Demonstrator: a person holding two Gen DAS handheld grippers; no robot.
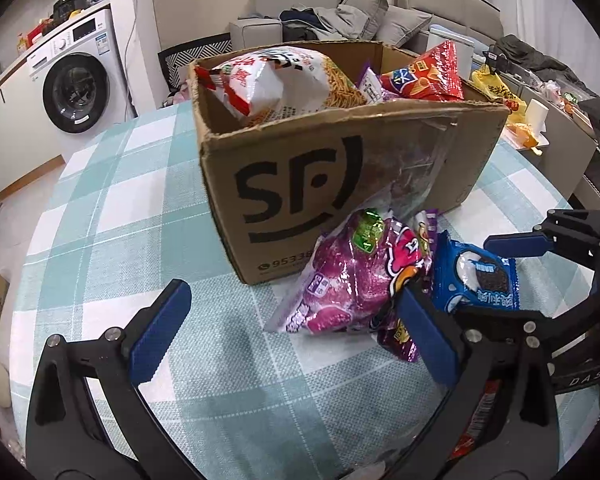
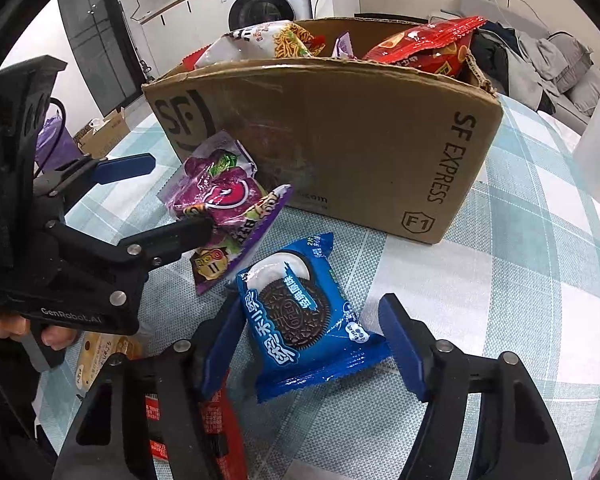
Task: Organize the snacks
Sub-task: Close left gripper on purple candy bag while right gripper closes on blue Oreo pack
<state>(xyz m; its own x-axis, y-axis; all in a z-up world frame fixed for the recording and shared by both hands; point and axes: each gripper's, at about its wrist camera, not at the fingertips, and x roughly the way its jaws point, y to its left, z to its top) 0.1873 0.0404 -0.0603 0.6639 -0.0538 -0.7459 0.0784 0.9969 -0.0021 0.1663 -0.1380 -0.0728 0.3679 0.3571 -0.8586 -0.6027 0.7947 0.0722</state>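
1. Left gripper (image 1: 292,332) gapes wide; the purple bag (image 1: 352,280) lies just ahead against the box (image 1: 340,160).
2. Right gripper (image 2: 316,344) gapes around the Oreo pack (image 2: 300,316) on the bench (image 2: 500,280).

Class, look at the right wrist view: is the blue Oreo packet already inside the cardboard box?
No. The blue Oreo packet lies on the checked tablecloth in front of the cardboard box, between the open right gripper's fingers.

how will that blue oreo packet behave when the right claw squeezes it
The blue glossy foil Oreo packet probably crumples and may slip: its film looks shiny. It seems light and puffy, so the open right claw could crack the cookie inside if squeezed hard.
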